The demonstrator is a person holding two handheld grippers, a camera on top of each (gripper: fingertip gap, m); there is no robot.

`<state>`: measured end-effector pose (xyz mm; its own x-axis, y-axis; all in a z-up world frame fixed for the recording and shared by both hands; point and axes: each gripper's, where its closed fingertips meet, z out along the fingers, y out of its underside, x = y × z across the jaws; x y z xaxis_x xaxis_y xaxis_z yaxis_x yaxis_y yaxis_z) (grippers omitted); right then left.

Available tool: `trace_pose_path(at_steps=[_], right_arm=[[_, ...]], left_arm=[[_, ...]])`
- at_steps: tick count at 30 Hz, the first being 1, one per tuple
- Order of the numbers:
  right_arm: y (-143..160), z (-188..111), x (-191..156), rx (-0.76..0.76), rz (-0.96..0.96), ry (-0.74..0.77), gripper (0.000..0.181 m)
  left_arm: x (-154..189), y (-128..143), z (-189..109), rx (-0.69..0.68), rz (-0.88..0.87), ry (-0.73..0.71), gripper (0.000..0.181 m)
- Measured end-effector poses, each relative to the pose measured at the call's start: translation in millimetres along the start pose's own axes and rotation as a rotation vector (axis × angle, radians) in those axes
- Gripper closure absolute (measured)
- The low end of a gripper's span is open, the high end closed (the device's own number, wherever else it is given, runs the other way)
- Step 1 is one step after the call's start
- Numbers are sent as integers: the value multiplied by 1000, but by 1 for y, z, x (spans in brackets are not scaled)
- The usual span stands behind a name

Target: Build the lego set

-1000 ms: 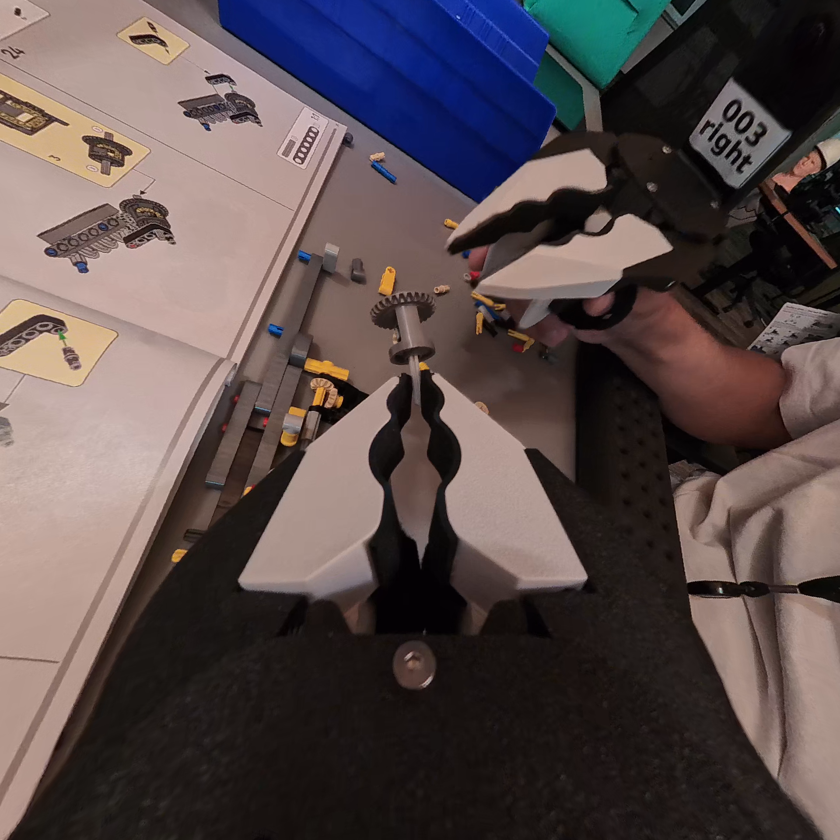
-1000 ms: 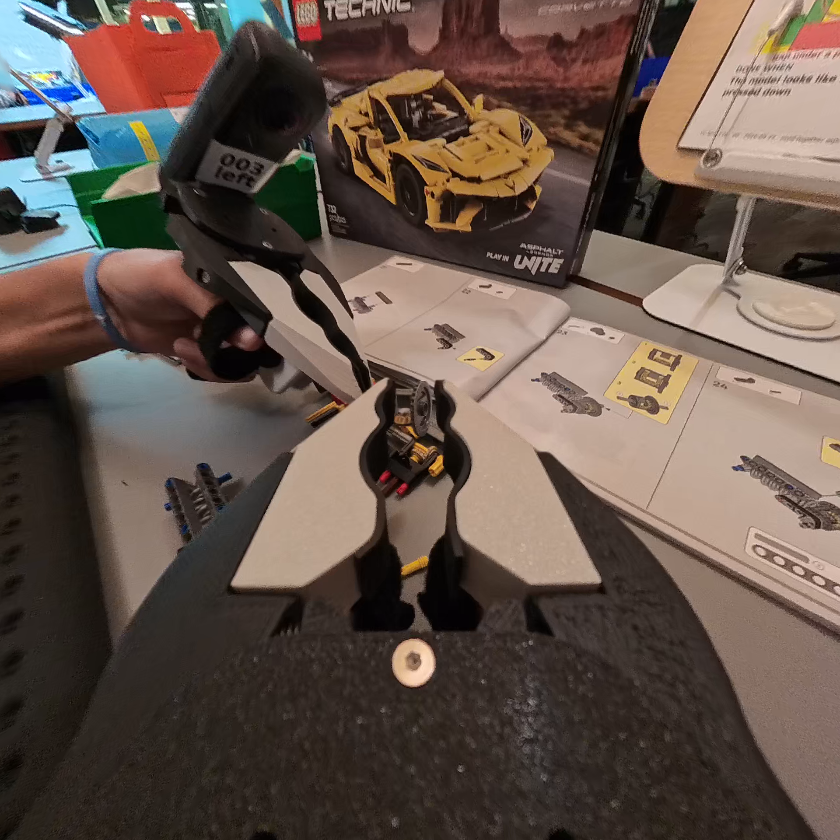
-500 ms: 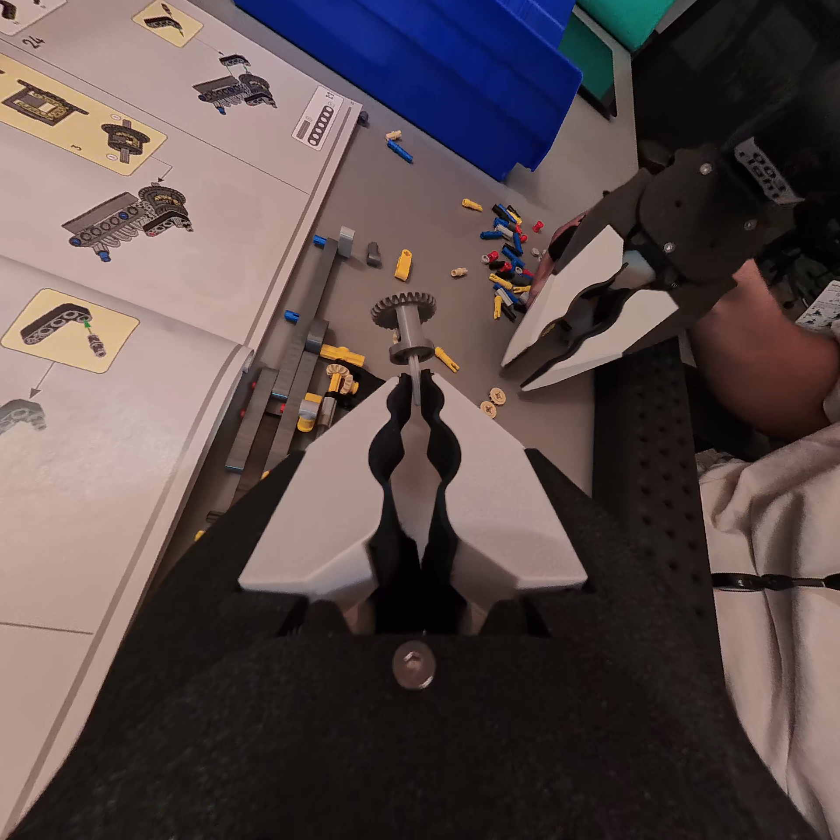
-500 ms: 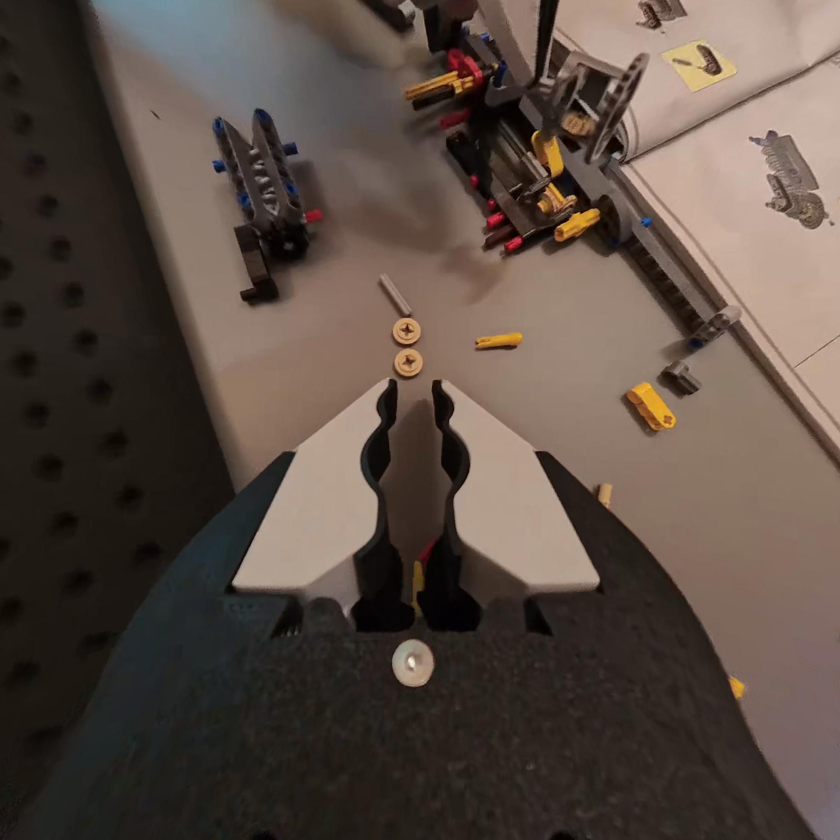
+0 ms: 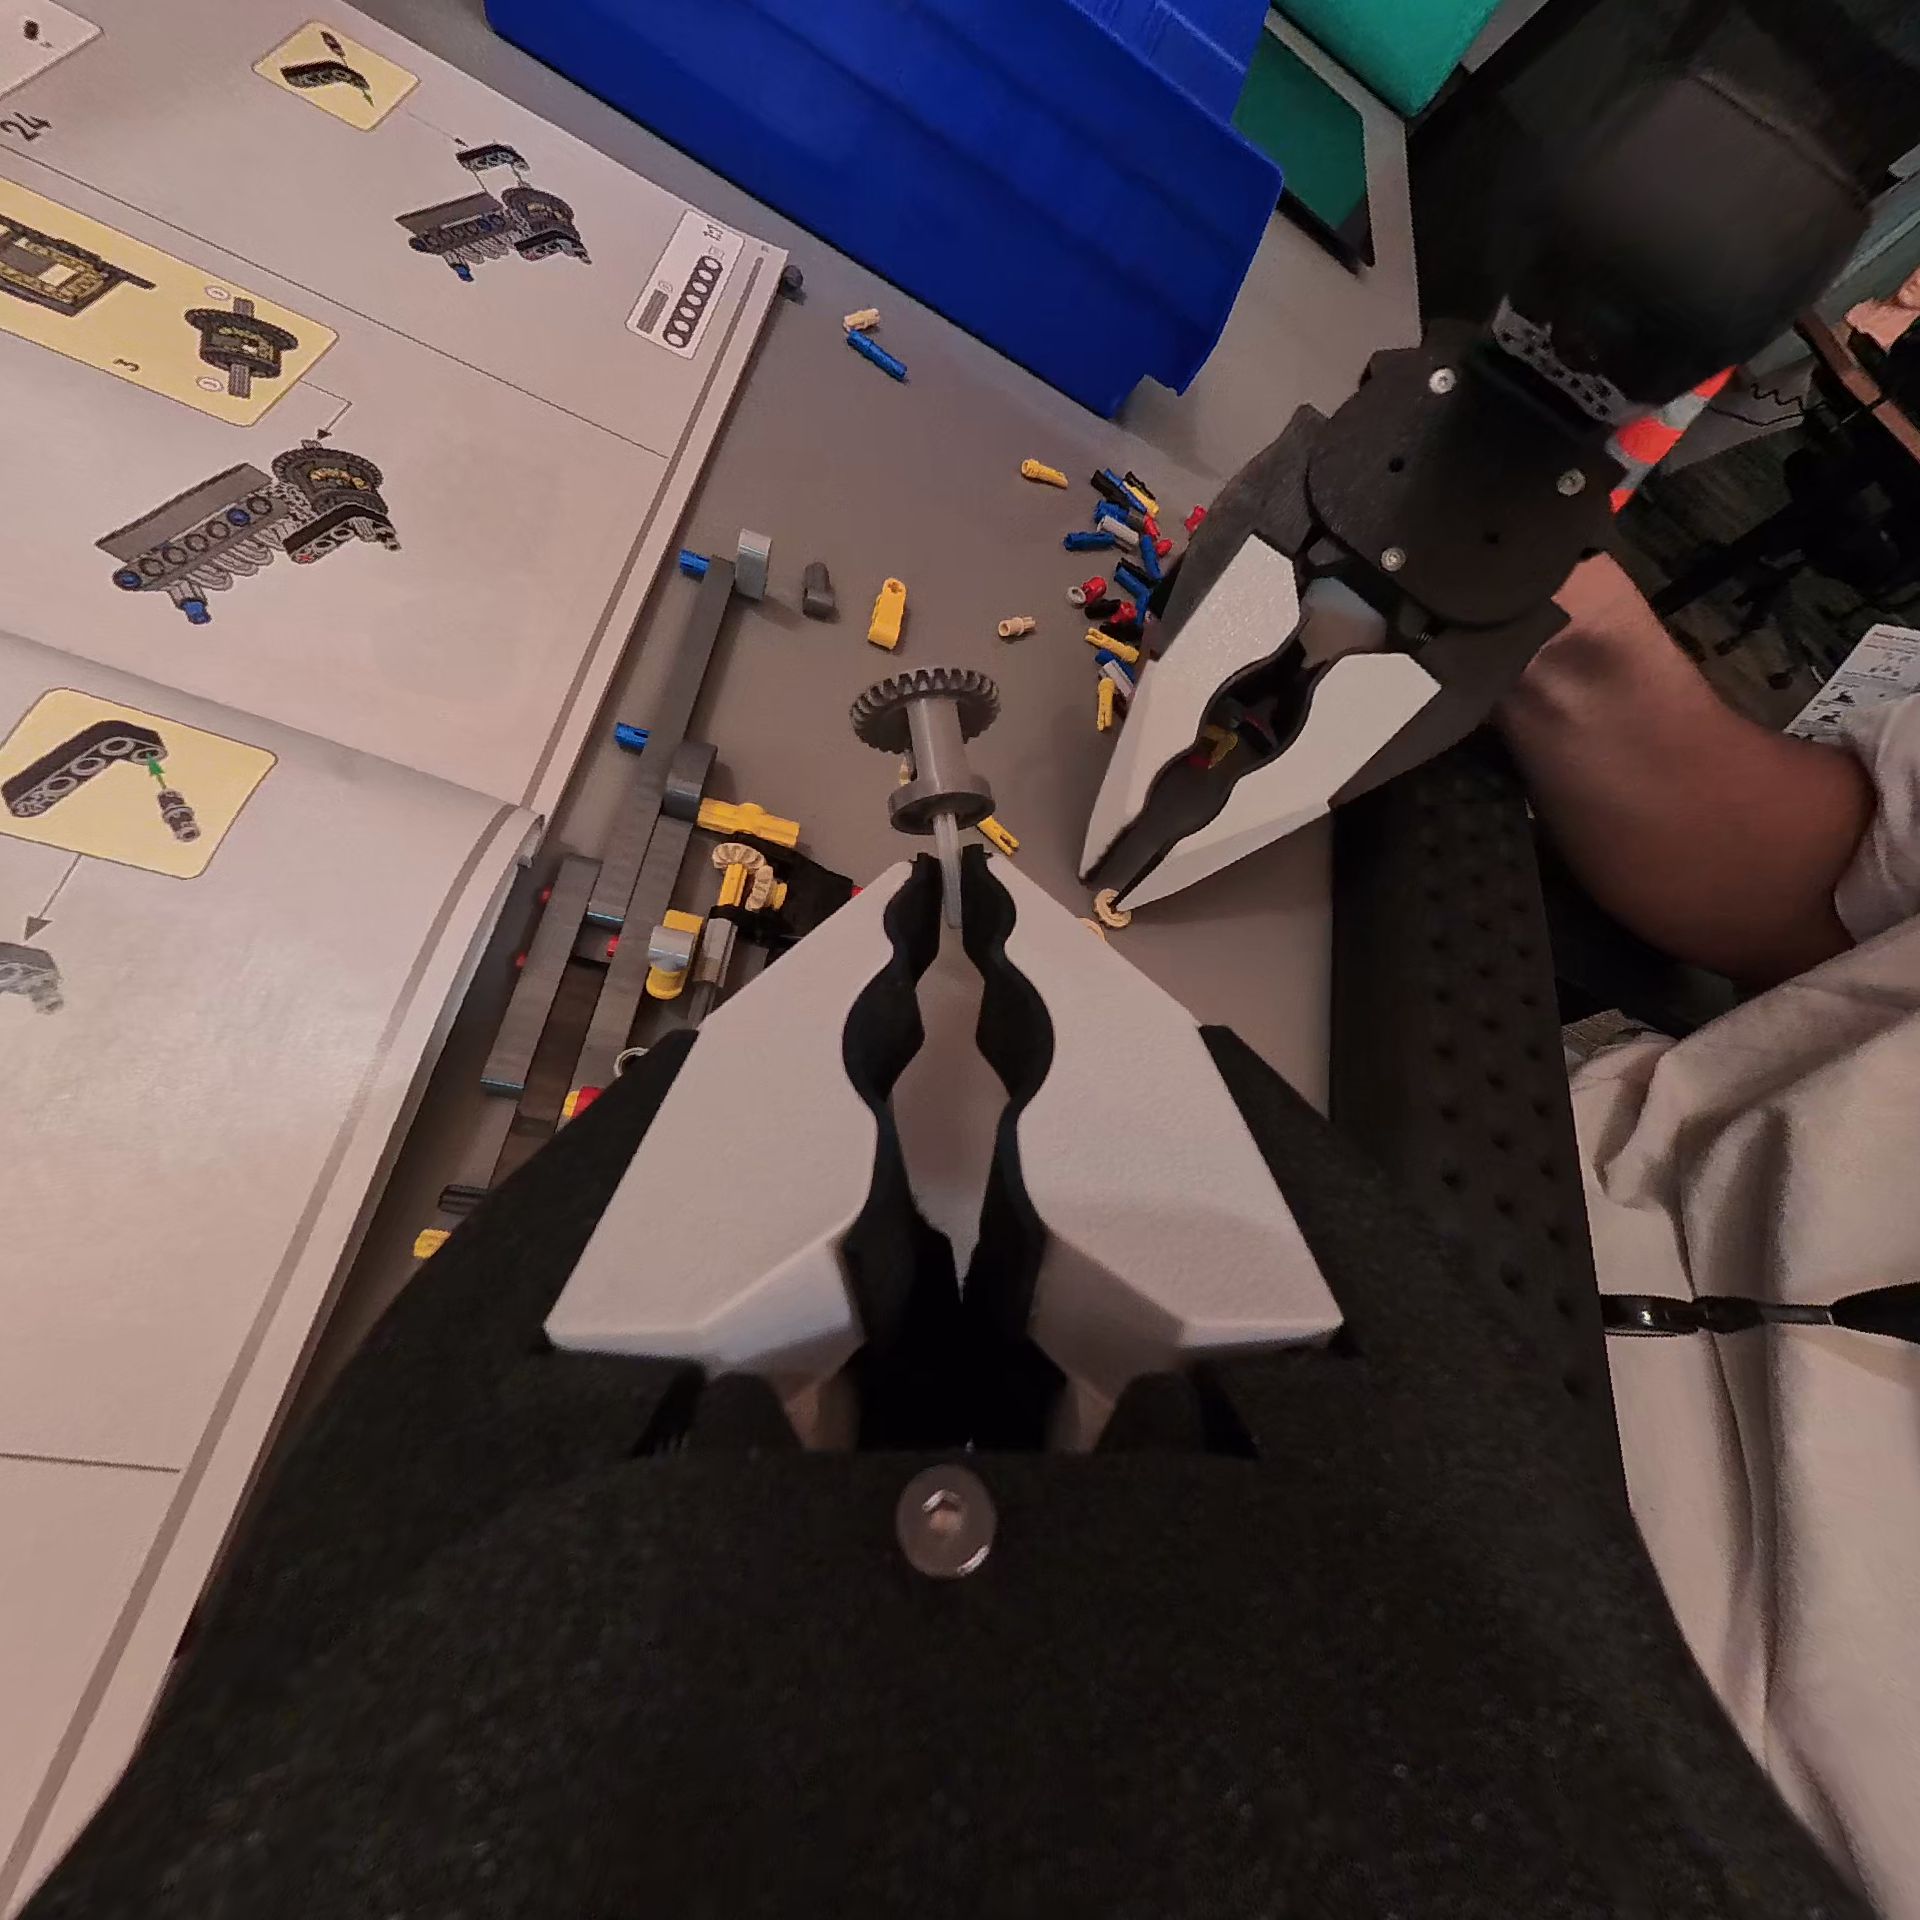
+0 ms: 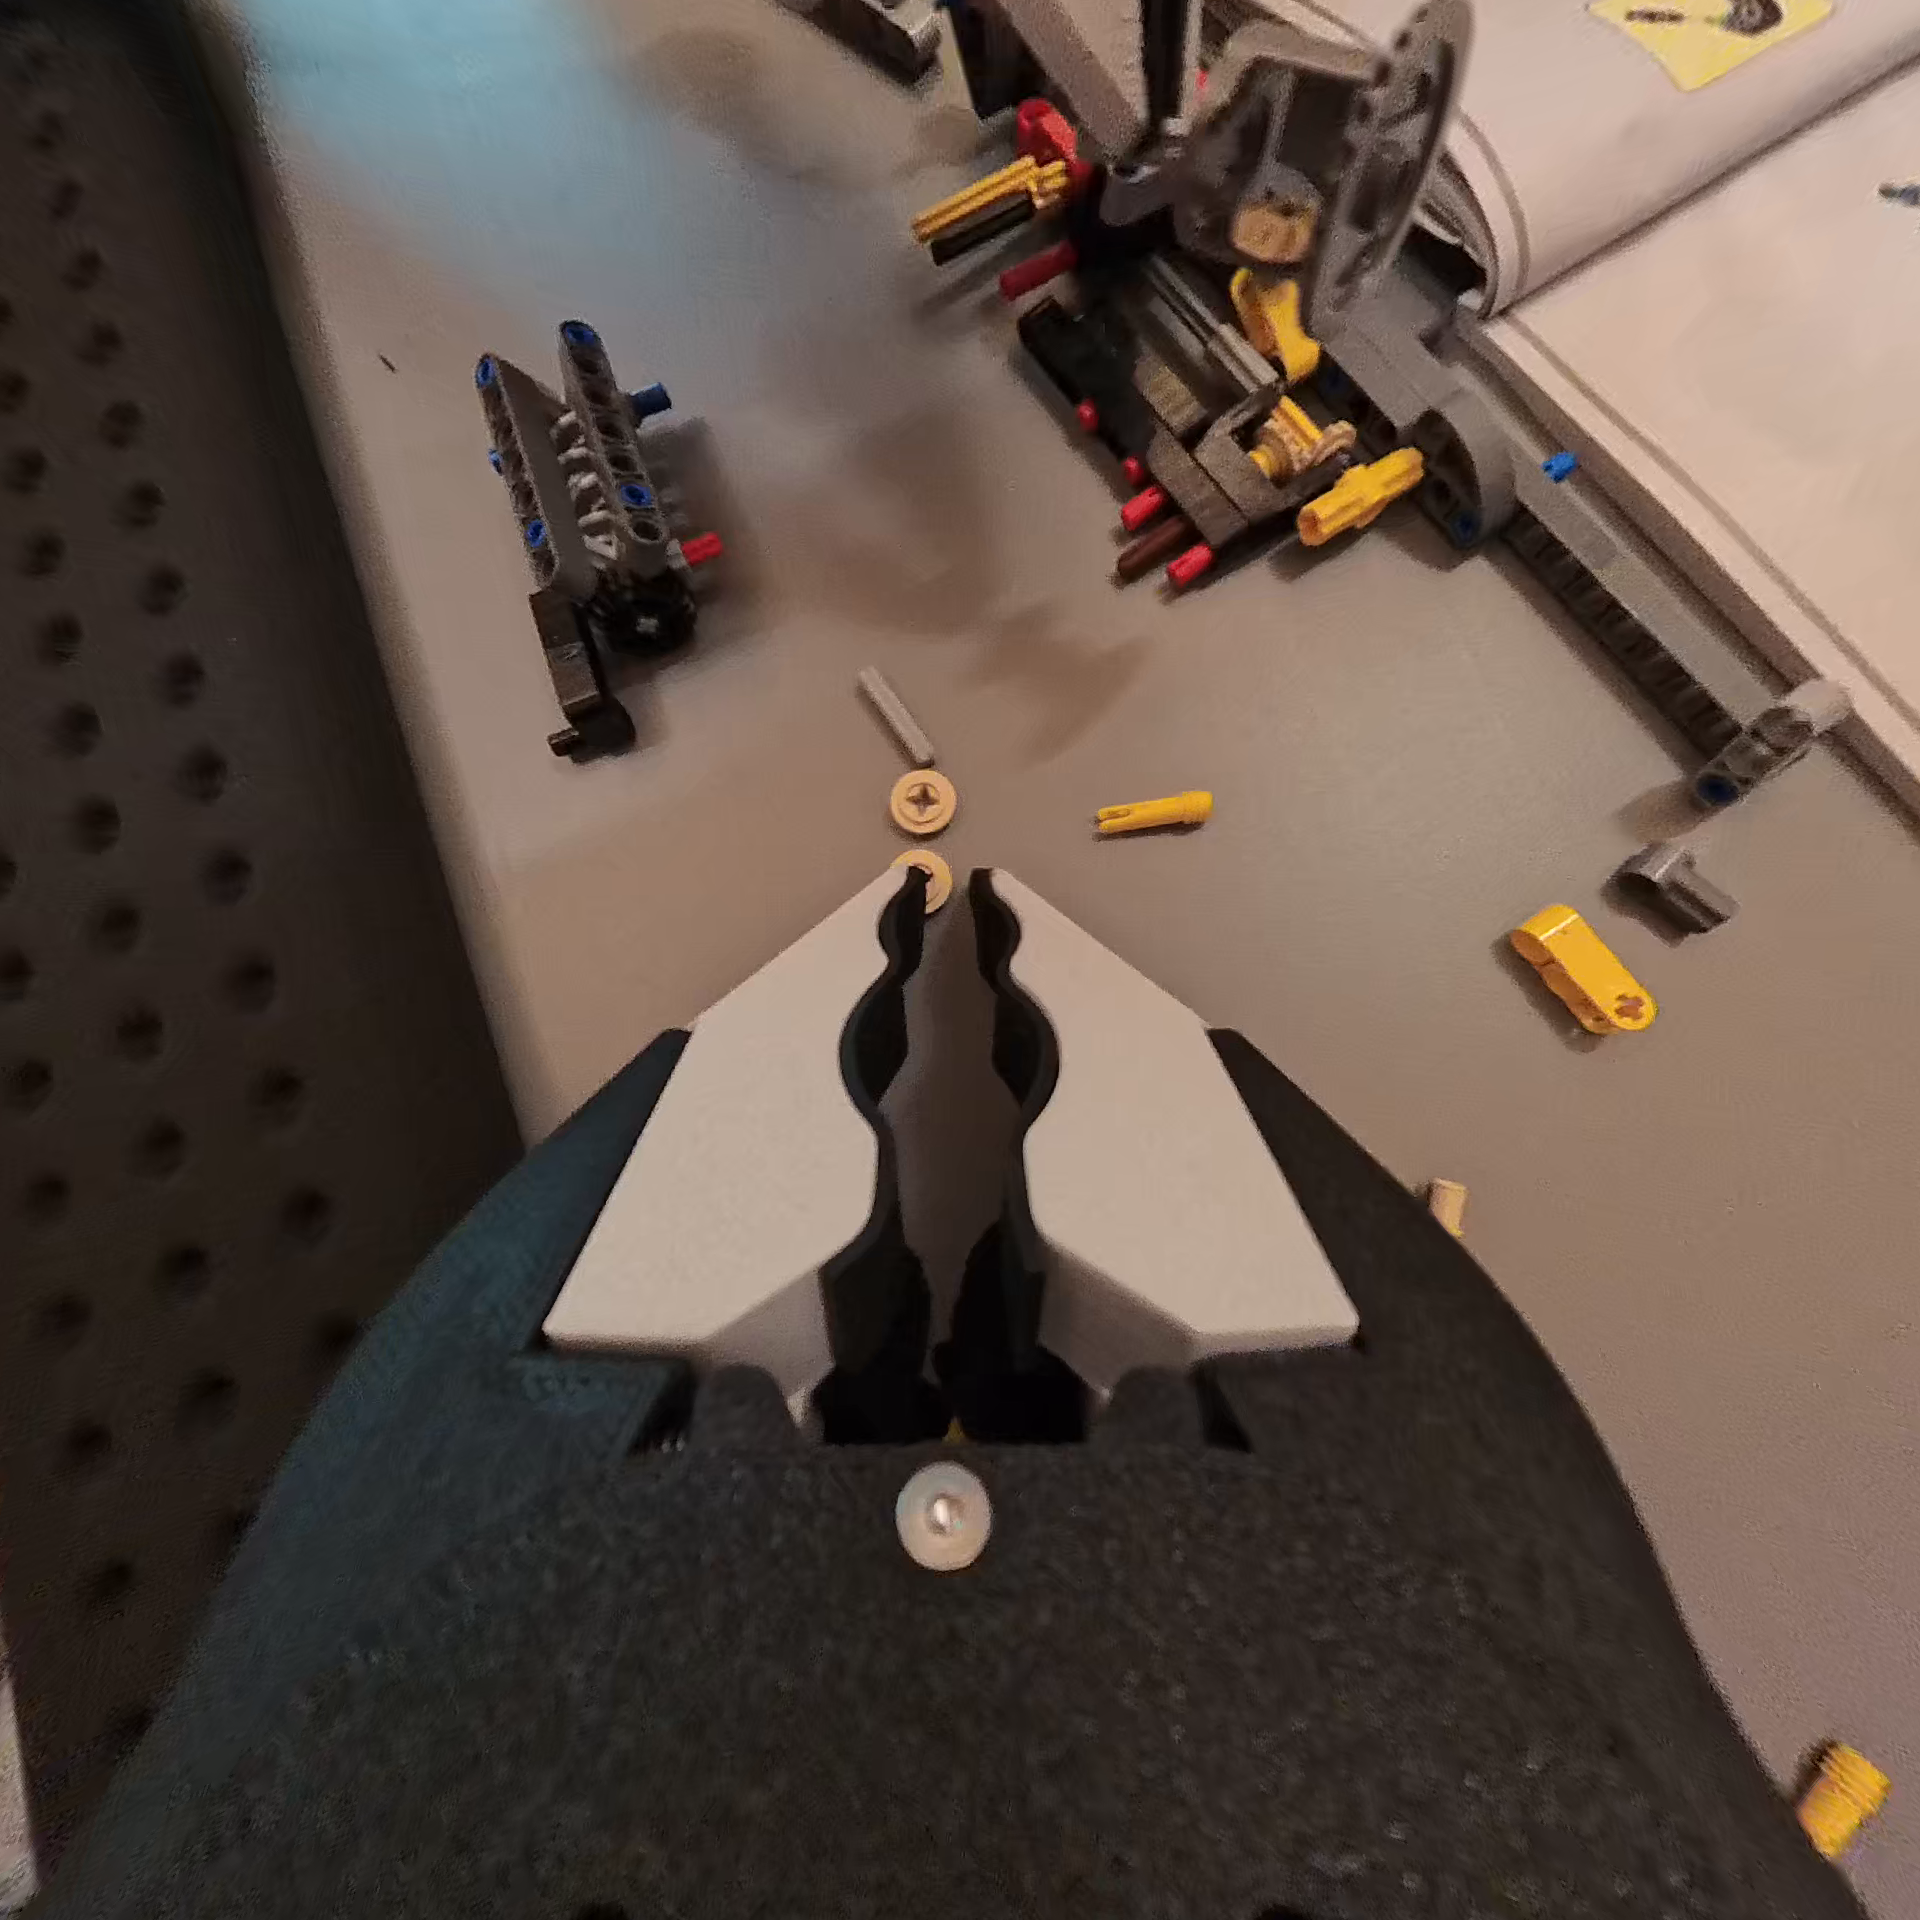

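Two small tan discs [image 6: 923, 802] lie one behind the other on the grey table [image 6: 1299, 1039], and the right gripper [image 6: 943, 878] has its tips down at the nearer disc [image 6: 925, 873], jaws a little apart with nothing between them yet; one tip overlaps that disc's edge. The left gripper [image 5: 943, 868] has its jaws closed on a thin pale rod [image 5: 948, 883] that carries a grey spool and a gear wheel [image 5: 925, 704], held up above the table beside the half-built frame [image 5: 644, 904], which lies along the edge of the open instruction booklet [image 5: 312, 520]. A second small grey-and-blue assembly [image 6: 592, 520] sits apart near the dark perforated mat [image 6: 156, 831], and loose pegs [image 5: 1117, 582] are scattered near the blue bin [image 5: 935, 156]. The disc looks light, hard and smooth, and so thin and flat to the table that it will likely skid or flip if pushed from one side; the better hold seems to be across its rim, tips straddling it squarely and pressed close to the surface before closing. The rod piece appears stiff, but gripped only at its bare end it could swivel under the weight of the gear, so a firm squeeze matters there. A short grey bar [image 6: 896, 717] and a yellow peg [image 6: 1153, 812] lie near enough to be knocked.
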<state>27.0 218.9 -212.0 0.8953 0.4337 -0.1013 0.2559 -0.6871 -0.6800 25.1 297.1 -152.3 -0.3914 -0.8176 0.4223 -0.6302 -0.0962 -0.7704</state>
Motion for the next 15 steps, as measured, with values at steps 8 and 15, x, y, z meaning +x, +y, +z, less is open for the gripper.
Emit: trace_pose_path(at_steps=[8,15], right_arm=[[0,1,-12,21,-64,-8,177],[-13,-7,-15,57,-157,68,179]], left_arm=[[1,1,2,-4,-1,5,178],[1,3,3,-14,2,4,178]])
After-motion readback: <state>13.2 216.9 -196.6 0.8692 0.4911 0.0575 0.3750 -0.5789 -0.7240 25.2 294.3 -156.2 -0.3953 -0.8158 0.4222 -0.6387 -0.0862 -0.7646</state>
